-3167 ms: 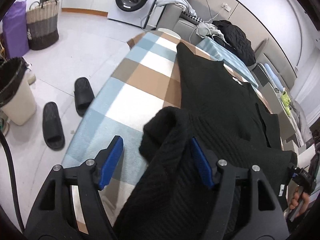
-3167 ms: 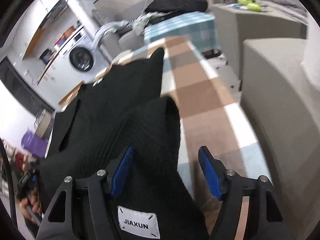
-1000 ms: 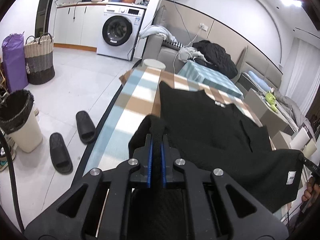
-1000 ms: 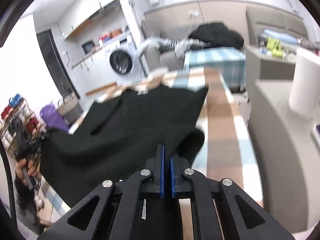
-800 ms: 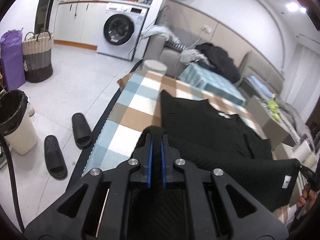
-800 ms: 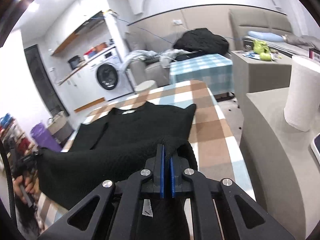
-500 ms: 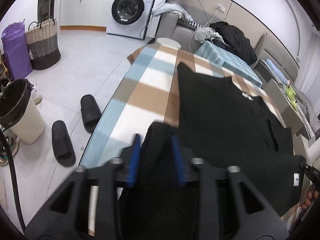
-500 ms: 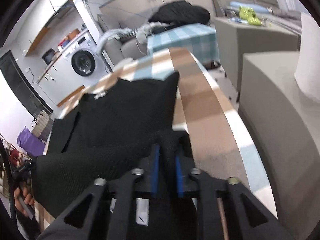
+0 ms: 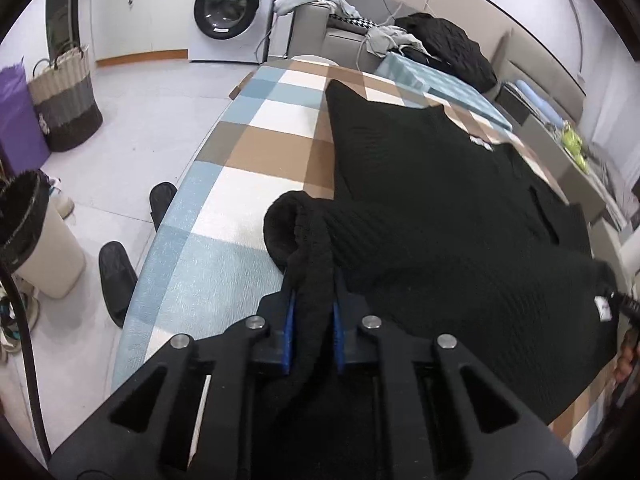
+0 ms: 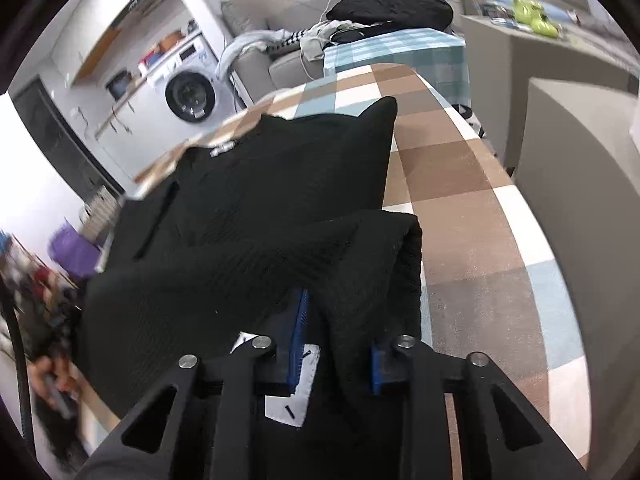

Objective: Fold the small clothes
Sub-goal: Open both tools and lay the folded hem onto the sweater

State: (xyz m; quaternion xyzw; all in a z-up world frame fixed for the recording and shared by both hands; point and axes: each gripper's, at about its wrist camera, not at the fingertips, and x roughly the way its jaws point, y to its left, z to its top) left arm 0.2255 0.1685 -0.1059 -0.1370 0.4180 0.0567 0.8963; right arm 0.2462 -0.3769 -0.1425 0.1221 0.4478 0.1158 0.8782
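A black knit garment (image 9: 432, 200) lies across the checked table (image 9: 248, 160); its near edge is lifted and folded toward its far part. My left gripper (image 9: 311, 320) has its blue pads slightly parted with a bunched corner of the garment between them. In the right wrist view the garment (image 10: 280, 184) spreads the same way. My right gripper (image 10: 336, 344) has parted jaws with the other corner, bearing a white label (image 10: 296, 392), lying between them. Whether either pair of pads still presses the cloth is unclear.
A washing machine (image 9: 228, 8), a woven basket (image 9: 64, 104), a bin (image 9: 36, 236) and black slippers (image 9: 116, 276) stand on the floor at left. A sofa with a black clothes pile (image 9: 444, 48) is behind the table. A grey cabinet (image 10: 576, 168) stands right of the table.
Both grippers were shut tight on the raised garment corners; they have carried the edge forward and lower over the table, and their jaws have begun to part.
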